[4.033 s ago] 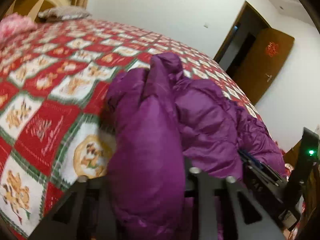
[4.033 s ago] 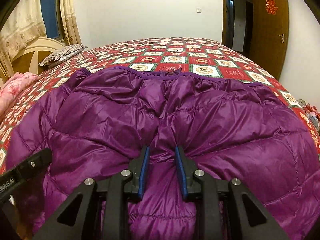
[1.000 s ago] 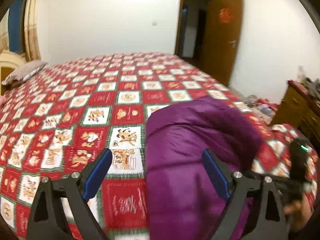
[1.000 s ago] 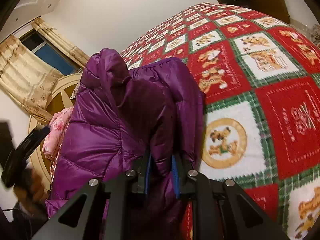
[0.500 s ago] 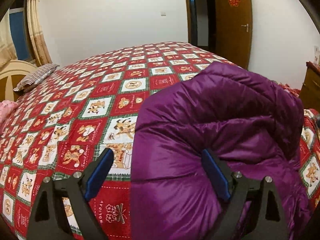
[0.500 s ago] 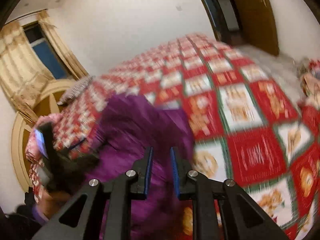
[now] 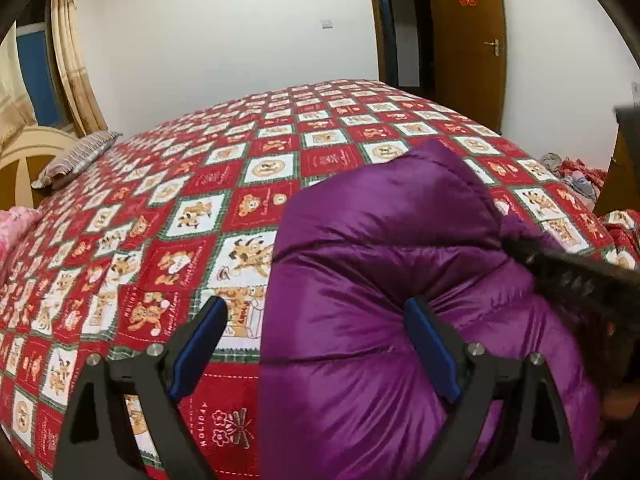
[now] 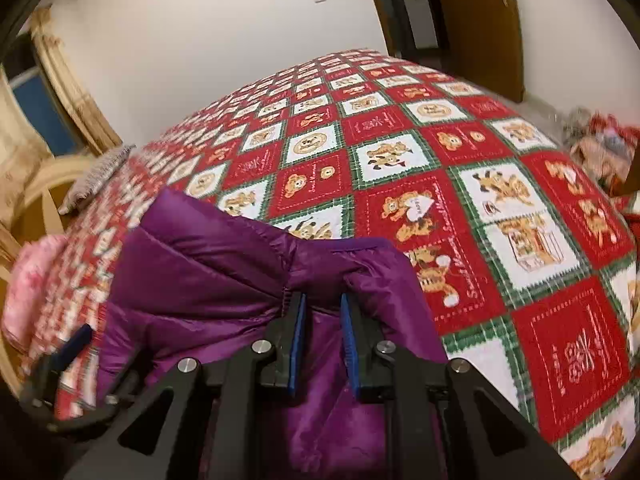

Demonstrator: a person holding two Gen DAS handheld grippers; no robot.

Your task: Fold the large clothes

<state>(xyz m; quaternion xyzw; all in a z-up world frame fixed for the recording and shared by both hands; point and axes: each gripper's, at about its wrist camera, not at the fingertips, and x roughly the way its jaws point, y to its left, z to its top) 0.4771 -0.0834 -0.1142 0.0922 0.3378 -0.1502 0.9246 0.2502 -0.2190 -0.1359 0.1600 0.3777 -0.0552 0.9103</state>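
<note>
A purple down jacket (image 7: 380,260) lies bunched at the near edge of the bed. My left gripper (image 7: 316,344) stands open over it: the right pad (image 7: 430,350) touches the puffy fabric, while the left pad (image 7: 198,340) is apart from it, above the quilt. A dark furry strip (image 7: 580,280) crosses the jacket at the right. In the right wrist view, my right gripper (image 8: 323,320) is shut on a fold of the jacket (image 8: 208,264), which drapes over both fingertips. The left gripper (image 8: 68,360) shows blurred at the lower left.
A red, green and white patchwork quilt (image 7: 200,200) covers the bed. A striped pillow (image 7: 76,156) and pink cloth (image 7: 16,224) lie by the headboard (image 7: 24,148) on the left. A brown door (image 7: 468,40) stands behind. Clutter (image 7: 572,172) sits at the right.
My left gripper has come down closer to the jacket, jaws still wide. My right gripper has swung round with the jacket fold in it and now faces across the bed.
</note>
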